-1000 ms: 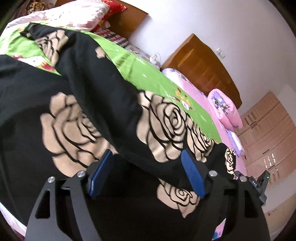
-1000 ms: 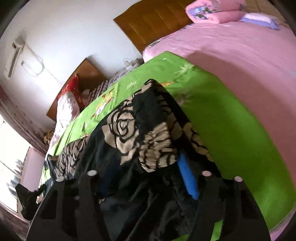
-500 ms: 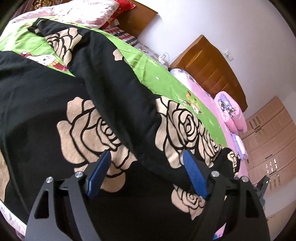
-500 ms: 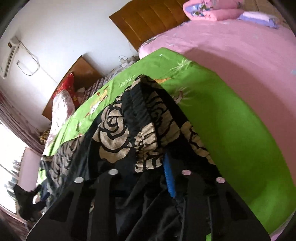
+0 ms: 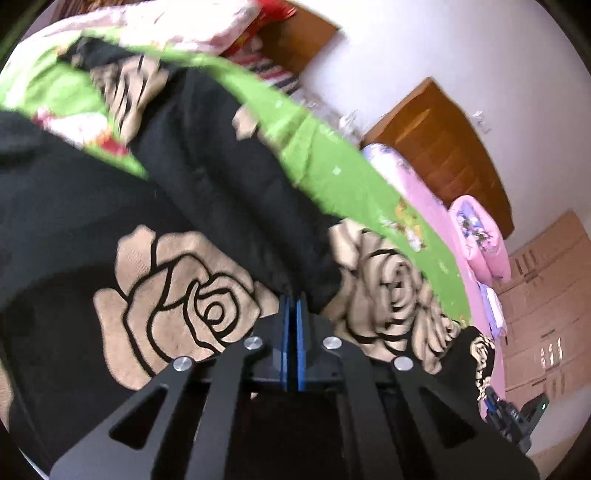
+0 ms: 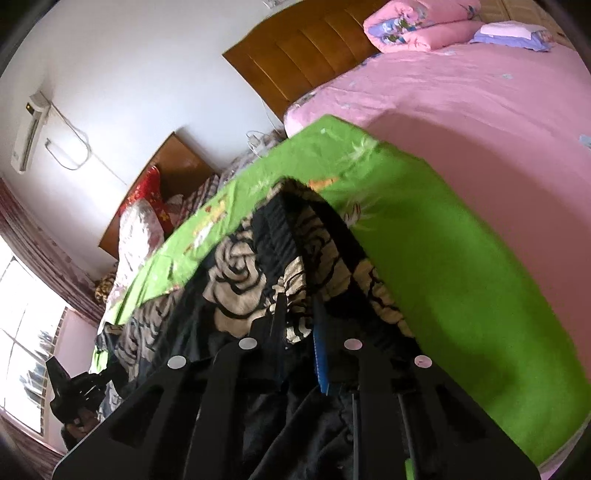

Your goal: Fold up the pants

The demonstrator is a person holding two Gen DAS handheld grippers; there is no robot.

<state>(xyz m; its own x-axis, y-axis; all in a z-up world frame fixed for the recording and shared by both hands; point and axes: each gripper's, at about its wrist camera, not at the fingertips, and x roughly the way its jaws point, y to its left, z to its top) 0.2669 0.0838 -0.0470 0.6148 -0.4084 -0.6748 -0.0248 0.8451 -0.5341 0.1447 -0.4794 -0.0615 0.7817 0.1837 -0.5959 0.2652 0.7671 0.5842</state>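
Note:
The pants (image 5: 173, 295) are black with large beige roses and lie spread over a green sheet (image 5: 332, 166) on the bed. My left gripper (image 5: 293, 306) is shut, its blue pads pinching a fold of the pants' black cloth. In the right wrist view the pants (image 6: 258, 266) are bunched, waistband end up, and my right gripper (image 6: 299, 314) is shut on that bunched cloth. The other gripper shows at the lower right of the left wrist view (image 5: 513, 417) and at the lower left of the right wrist view (image 6: 74, 384).
A second bed with a pink sheet (image 6: 461, 92) stands beside the green one, with folded pink quilts (image 6: 417, 22) at its wooden headboard (image 6: 295, 55). Pillows (image 5: 184, 14) lie at the head of the green bed. A wardrobe (image 5: 546, 295) and a window (image 6: 22, 332) line the walls.
Both grippers have closed: the left from wide open to shut on a fold of the pants, the right from partly open to shut on the bunched waistband end.

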